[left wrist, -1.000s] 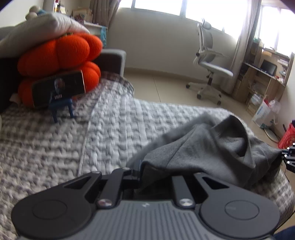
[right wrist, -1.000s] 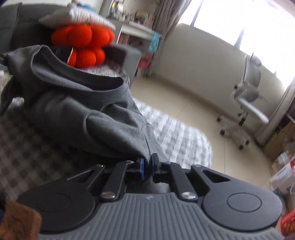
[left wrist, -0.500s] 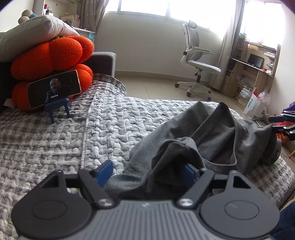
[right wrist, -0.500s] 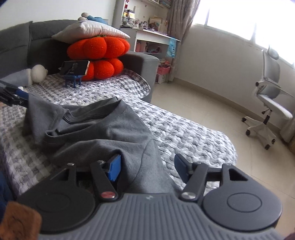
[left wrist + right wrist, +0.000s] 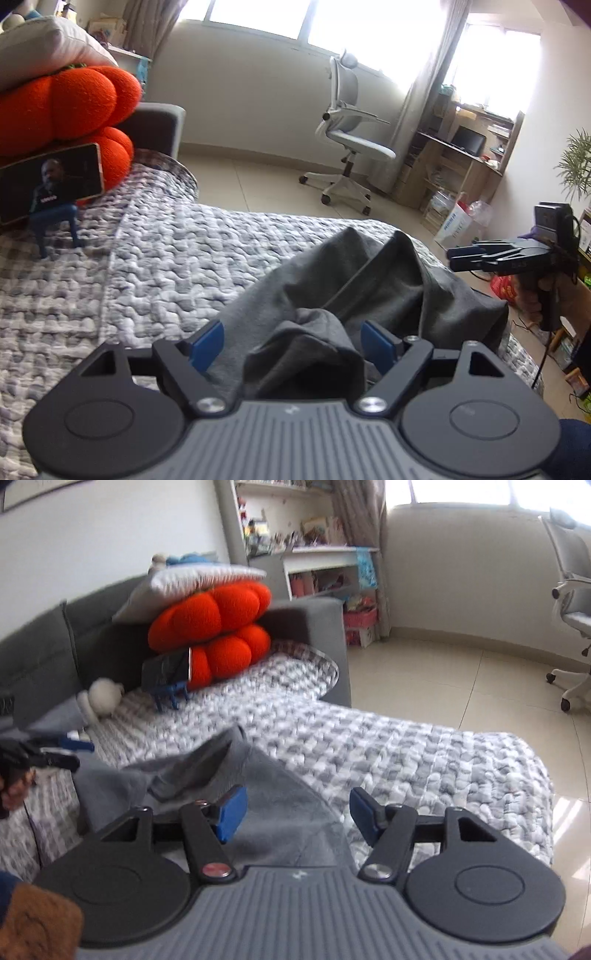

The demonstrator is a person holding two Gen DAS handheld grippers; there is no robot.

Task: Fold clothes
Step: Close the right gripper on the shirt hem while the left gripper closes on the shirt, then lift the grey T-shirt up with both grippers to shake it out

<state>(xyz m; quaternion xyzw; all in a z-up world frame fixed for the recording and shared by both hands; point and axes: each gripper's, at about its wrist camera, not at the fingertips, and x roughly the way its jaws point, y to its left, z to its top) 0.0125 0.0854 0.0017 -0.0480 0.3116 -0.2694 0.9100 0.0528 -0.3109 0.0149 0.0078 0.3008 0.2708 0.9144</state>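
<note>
Grey-and-white quilted bedding [image 5: 177, 258] covers a sofa bed, with tiled floor and a white office chair [image 5: 347, 147] beyond its far edge. At the sofa's back corner, orange cushions [image 5: 214, 627] sit under a pale pillow, and a phone [image 5: 48, 181] leans on a small blue stand. Near the front edge of the bedding lies a crumpled grey garment [image 5: 369, 295]. The left gripper [image 5: 291, 341] has its blue pads spread wide around a raised fold of the cloth without pinching it. The right gripper [image 5: 295, 810] is likewise spread wide above the garment's other end, holding nothing.
</note>
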